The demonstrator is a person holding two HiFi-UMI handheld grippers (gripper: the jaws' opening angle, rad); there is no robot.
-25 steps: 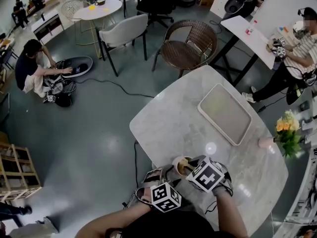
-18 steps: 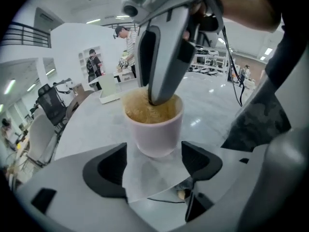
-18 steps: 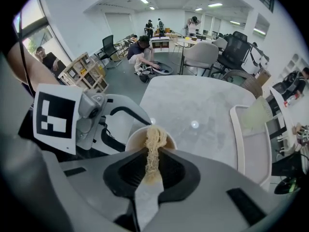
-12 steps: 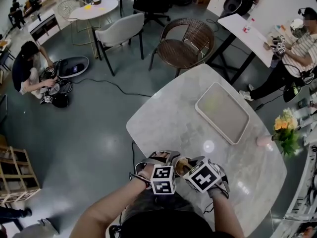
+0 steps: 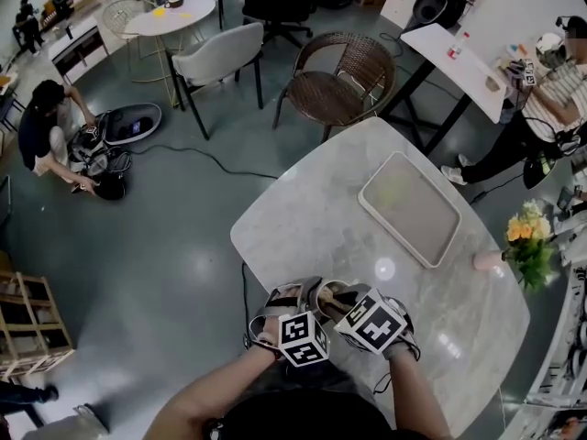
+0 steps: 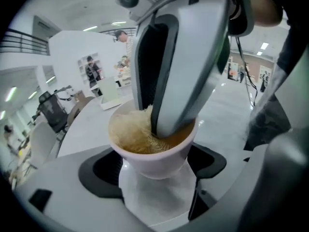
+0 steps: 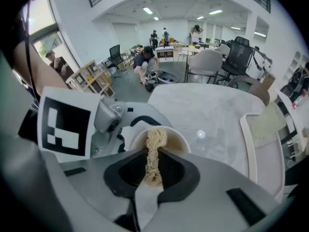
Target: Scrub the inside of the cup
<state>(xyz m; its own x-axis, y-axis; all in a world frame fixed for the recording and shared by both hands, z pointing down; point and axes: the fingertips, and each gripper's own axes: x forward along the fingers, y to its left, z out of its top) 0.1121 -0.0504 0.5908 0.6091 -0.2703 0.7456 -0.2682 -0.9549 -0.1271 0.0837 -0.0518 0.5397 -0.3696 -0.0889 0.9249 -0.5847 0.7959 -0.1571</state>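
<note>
Left gripper view | cup [image 6: 155, 164]: pale, brown-tinted inside (fibrous scrubber [image 6: 129, 129] within)

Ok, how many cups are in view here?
1 for certain: the cup at the marble table's near edge, scrubber inside. A small pink thing by the flowers may be another; too small to tell.

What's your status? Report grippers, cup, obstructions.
Left gripper: jaws just opened, cup between them, ungripped. Right gripper: shut on scrubber, down inside cup. Nothing blocking.
</note>
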